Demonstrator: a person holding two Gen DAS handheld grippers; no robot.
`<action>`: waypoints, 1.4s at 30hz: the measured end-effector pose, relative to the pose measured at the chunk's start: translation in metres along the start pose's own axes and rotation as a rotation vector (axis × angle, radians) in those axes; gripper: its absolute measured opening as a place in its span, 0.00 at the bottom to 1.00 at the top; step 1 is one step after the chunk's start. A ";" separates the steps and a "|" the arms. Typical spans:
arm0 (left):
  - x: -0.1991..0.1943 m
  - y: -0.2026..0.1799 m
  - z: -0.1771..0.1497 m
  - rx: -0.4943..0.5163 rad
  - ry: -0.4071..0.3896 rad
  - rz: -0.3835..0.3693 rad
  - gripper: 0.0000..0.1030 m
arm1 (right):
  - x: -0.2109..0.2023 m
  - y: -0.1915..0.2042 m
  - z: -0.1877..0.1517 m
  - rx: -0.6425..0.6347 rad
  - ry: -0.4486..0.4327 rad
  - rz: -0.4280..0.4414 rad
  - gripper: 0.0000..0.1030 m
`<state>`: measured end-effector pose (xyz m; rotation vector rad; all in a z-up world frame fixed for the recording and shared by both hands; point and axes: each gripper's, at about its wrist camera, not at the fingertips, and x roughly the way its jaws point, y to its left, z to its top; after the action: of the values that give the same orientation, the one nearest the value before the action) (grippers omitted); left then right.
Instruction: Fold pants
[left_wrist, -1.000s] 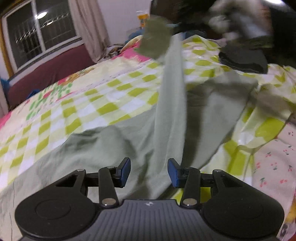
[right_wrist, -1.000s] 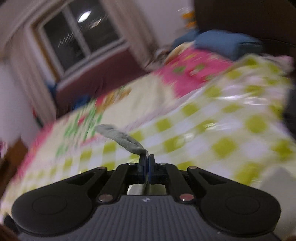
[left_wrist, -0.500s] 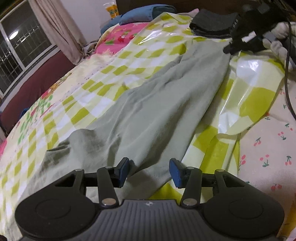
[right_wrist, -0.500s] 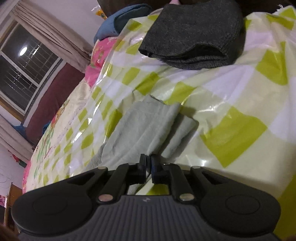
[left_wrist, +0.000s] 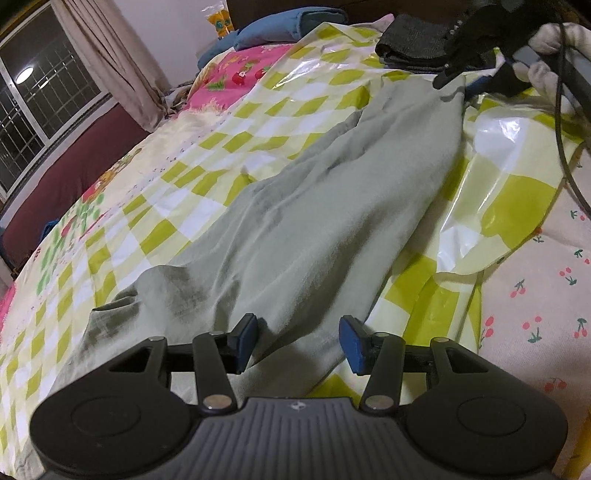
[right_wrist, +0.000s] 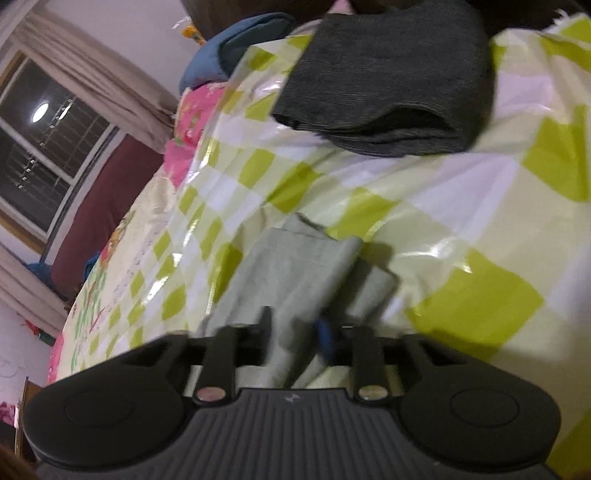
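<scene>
Right now your left gripper (left_wrist: 298, 341) stands parted, pads clear of the cloth, at the near end of the pale green pants (left_wrist: 332, 206). Your right gripper (right_wrist: 295, 332) is opening, the pants' far end lying blurred between its jaws. The pants stretch long across the yellow-checked plastic sheet (left_wrist: 258, 122) on the bed. Beyond them sits a folded dark grey garment (right_wrist: 391, 81).
</scene>
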<state>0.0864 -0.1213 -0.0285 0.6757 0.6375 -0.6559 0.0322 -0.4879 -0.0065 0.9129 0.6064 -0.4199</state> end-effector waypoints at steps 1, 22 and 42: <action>0.000 0.000 0.000 -0.002 -0.002 -0.001 0.61 | 0.000 -0.002 0.000 0.007 0.000 -0.001 0.32; -0.002 0.002 -0.001 -0.005 -0.006 0.002 0.61 | -0.026 -0.036 -0.009 0.118 -0.023 0.021 0.17; -0.013 0.011 0.007 -0.028 -0.047 0.019 0.61 | -0.021 -0.022 0.013 0.189 -0.092 0.225 0.04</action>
<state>0.0881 -0.1158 -0.0113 0.6383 0.5948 -0.6426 0.0075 -0.5093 -0.0004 1.1231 0.3783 -0.3183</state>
